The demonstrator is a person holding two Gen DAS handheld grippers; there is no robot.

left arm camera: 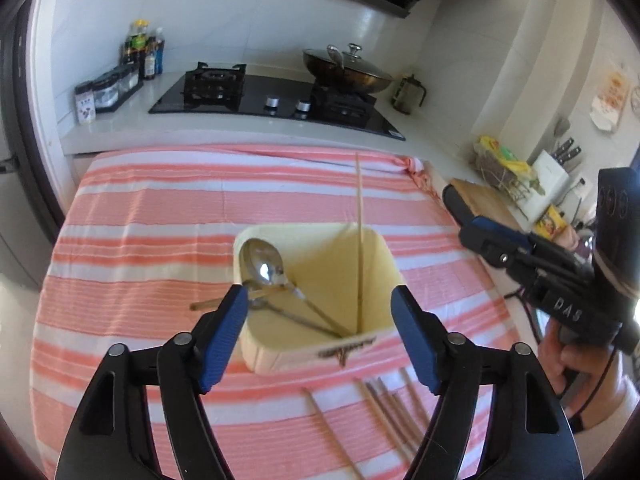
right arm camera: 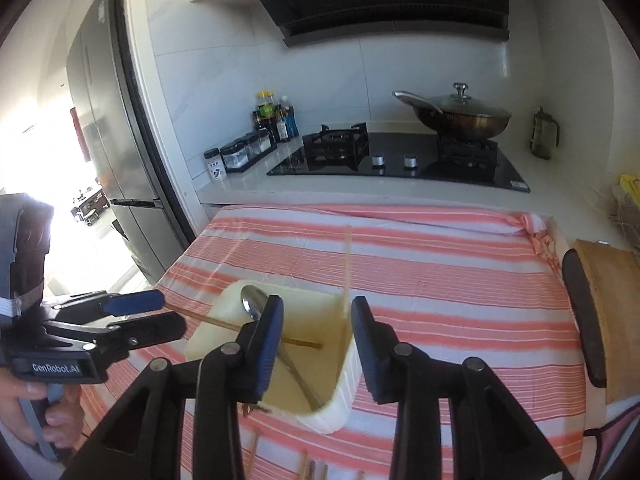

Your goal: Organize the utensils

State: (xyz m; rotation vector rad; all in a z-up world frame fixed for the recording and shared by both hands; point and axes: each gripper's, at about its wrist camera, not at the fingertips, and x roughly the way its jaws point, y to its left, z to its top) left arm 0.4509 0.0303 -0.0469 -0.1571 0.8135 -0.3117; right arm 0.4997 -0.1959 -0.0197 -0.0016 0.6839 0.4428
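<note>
Utensils gathered in a cream holder (left arm camera: 320,280) on the striped cloth (left arm camera: 160,208) over the bench.
Spoons (left arm camera: 264,266) and chopsticks (left arm camera: 360,240) lean inside it; loose chopsticks (left arm camera: 384,404) lie on the cloth nearby. The left hand-held gripper (left arm camera: 318,336) gapes wide, empty; the right hand-held gripper (right arm camera: 316,344) stands partly open, gripping nothing.

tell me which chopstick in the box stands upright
The pale chopstick at the box's right side; the other chopstick lies flat across the left rim by the spoons.

Spoons (left arm camera: 262,268) in holder (left arm camera: 384,252); chopsticks (left arm camera: 384,412) before it.
</note>
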